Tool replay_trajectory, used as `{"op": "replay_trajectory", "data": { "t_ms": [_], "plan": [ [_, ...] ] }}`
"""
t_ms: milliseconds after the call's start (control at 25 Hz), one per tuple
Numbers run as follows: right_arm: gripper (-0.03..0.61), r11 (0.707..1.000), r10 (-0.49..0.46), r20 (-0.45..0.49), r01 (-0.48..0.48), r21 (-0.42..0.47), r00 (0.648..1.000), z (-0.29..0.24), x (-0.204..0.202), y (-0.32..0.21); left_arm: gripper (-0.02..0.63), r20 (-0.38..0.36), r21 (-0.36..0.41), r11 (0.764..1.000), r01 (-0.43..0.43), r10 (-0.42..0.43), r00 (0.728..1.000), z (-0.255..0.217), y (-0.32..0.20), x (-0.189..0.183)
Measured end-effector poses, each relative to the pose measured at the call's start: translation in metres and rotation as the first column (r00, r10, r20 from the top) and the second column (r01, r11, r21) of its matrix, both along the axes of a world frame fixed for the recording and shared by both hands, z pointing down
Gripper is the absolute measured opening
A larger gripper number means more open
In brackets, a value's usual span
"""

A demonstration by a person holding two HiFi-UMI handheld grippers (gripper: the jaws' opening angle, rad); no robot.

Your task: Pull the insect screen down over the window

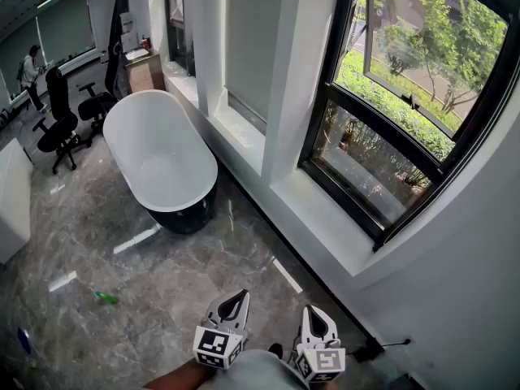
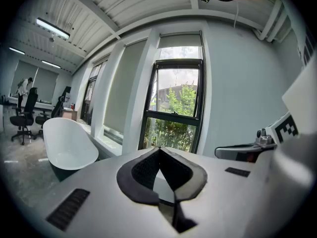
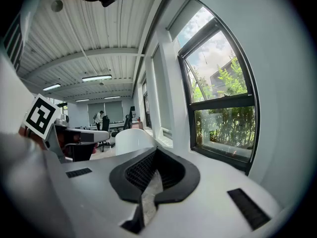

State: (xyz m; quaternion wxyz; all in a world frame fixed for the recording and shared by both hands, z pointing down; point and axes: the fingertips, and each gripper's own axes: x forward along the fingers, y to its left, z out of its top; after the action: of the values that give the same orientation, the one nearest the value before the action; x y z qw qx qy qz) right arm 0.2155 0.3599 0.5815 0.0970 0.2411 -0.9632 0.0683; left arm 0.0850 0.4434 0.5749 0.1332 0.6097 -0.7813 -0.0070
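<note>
The black-framed window (image 1: 406, 128) stands at the right above a white sill (image 1: 325, 218), with green trees outside. In the left gripper view the window (image 2: 176, 108) is straight ahead, with a pale band (image 2: 181, 39) across its top; I cannot make out a pulled-down screen on the glass. The right gripper view has the window (image 3: 223, 118) at its right. Both grippers are held low and close together, a few steps back from the wall. My left gripper (image 1: 241, 294) is shut with nothing in it, and so is my right gripper (image 1: 311, 308).
A white oval bathtub (image 1: 162, 161) stands on the marble floor left of the sill. Black office chairs (image 1: 61, 128) and a person (image 1: 31, 71) are far off at the left. A white cabinet edge (image 1: 12, 193) is at the far left. A small black stand (image 1: 370, 349) lies by the wall.
</note>
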Motion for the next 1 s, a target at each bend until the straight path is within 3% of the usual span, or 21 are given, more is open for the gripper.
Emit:
{"op": "replay_trajectory", "data": {
  "t_ms": [520,1000],
  "plan": [
    [-0.003,0.998,-0.058,0.017,0.058,0.003,0.998,-0.006,-0.013,0.004,0.012,-0.004,-0.005,1.0,0.018,-0.018,1.0,0.001,0.005,-0.005],
    [-0.003,0.99,-0.139,0.024,0.138,0.005,0.99,-0.01,-0.023,-0.003,0.012,0.009,-0.012,0.996,0.087,-0.087,0.996,0.001,0.009,-0.005]
  ]
}}
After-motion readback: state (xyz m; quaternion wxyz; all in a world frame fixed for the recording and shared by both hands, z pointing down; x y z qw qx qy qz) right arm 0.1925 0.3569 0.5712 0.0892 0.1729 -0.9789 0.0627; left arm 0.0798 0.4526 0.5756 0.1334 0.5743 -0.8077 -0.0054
